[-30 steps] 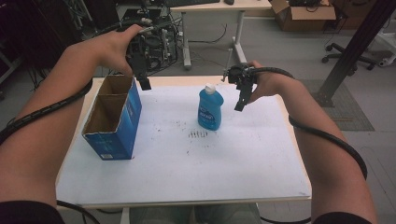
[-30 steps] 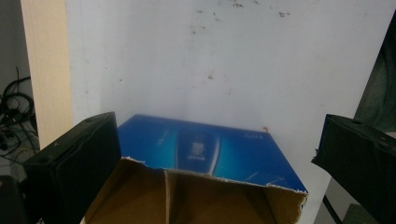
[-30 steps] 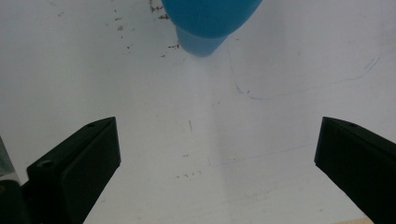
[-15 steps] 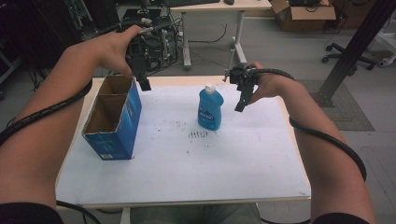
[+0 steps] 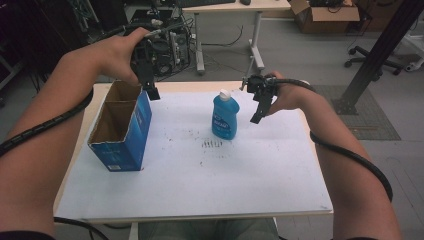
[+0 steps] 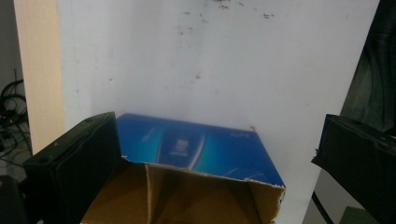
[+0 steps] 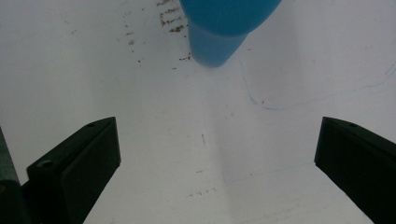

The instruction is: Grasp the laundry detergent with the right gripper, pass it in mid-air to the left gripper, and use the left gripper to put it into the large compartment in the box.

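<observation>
The blue bottle (image 5: 225, 116) is standing upright near the middle of the white table (image 5: 200, 175), white cap on top, with a patch of dark scribbles just in front of it. Left of the bottle, well apart, the open blue box (image 5: 120, 127) is sitting with its cardboard inside showing. The left gripper (image 5: 150, 86) is hovering over the box's far corner, jaws spread wide and holding nothing. The right gripper (image 5: 259, 107) is hanging just right of the bottle, tilted downward, jaws wide apart, probably not touching it. Compared with a second ago, both hands are staying almost exactly where they were.
</observation>
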A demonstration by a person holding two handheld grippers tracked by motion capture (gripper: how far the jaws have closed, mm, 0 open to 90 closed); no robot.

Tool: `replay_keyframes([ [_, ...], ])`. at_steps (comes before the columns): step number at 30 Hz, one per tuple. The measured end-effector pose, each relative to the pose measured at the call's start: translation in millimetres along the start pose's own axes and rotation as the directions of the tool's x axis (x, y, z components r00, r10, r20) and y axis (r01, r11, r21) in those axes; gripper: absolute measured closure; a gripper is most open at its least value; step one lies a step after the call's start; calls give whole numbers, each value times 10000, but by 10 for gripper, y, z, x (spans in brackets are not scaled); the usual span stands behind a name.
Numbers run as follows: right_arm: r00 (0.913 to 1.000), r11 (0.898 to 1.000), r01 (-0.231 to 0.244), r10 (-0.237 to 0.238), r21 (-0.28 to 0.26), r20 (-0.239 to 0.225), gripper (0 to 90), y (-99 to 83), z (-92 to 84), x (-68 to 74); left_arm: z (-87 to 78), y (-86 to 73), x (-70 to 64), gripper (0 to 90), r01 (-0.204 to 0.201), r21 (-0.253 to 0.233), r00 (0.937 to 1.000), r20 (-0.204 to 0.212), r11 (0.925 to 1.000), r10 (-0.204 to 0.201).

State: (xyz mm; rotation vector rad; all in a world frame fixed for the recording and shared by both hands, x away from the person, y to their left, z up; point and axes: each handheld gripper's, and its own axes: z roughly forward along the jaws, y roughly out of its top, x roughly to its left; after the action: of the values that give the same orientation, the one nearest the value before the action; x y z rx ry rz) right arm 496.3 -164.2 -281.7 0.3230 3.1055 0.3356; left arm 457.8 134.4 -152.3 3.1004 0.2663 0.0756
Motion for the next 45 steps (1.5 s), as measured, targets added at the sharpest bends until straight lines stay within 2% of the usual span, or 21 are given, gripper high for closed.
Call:
replay_keyframes([
  [6, 10000, 9994, -75, 73, -337, -33, 2, -21, 94, 22, 36, 11, -116, 1, -137, -80, 9998, 115, 9999, 138],
  [9, 10000, 9970, -78, 81, -769, 35, 2, -43, 182, 40, 74, 19, -201, 1, -262, -20, 9995, 182, 9997, 263],
  [12, 9998, 9951, -196, 197, -972, 1, 2, -59, 210, 48, 87, 12, -249, 1, -310, -59, 9993, 202, 9995, 311],
  [14, 9997, 9893, -262, 264, -1433, -5, 2, -91, 263, 42, 92, 4, -303, 1, -342, -102, 9993, 143, 9994, 343],
  [18, 9989, 9835, -447, 460, -1752, 35, 2, -116, 315, 25, 101, 23, -365, 1, -484, -133, 9987, 150, 9987, 486],
  [22, 9970, 9711, -714, 762, -2279, 124, 1, -147, 401, 8, 137, 53, -457, 2, -676, -136, 9975, 194, 9976, 679],
  [23, 9970, 9711, -714, 762, -2279, 124, 1, -147, 401, 8, 137, 53, -457, 2, -676, -136, 9975, 194, 9976, 679],
  [30, 9954, 9502, -870, 953, -2994, 133, 1, -156, 536, 33, 169, 34, -539, 1, -766, -45, 9968, 204, 9971, 767],
  [35, 9953, 9424, -805, 938, -3247, 256, 1, -149, 592, 55, 187, 11, -582, 1, -806, 17, 9966, 187, 9967, 806],
  [36, 9951, 9356, -739, 921, -3453, 366, 1, -129, 602, 77, 187, -2, -603, 1, -815, -53, 9964, 213, 9967, 816],
  [39, 9953, 9309, -677, 882, -3589, 410, 1, -111, 615, 90, 189, -14, -624, 1, -804, -71, 9965, 211, 9967, 805],
  [42, 9947, 9170, -752, 965, -3918, 351, 1, -101, 657, 104, 205, -28, -675, 1, -882, -146, 9956, 317, 9960, 886],
  [43, 9947, 9170, -752, 965, -3918, 351, 1, -101, 657, 104, 205, -28, -675, 1, -882, -146, 9956, 317, 9960, 886],
  [44, 9943, 9103, -808, 1021, -4060, 310, 1, -110, 687, 103, 208, -27, -686, 1, -924, -74, 9952, 321, 9957, 926],
  [45, 9943, 9103, -808, 1021, -4060, 310, 1, -110, 687, 103, 216, -29, -699, 1, -935, -63, 9951, 324, 9956, 937],
])
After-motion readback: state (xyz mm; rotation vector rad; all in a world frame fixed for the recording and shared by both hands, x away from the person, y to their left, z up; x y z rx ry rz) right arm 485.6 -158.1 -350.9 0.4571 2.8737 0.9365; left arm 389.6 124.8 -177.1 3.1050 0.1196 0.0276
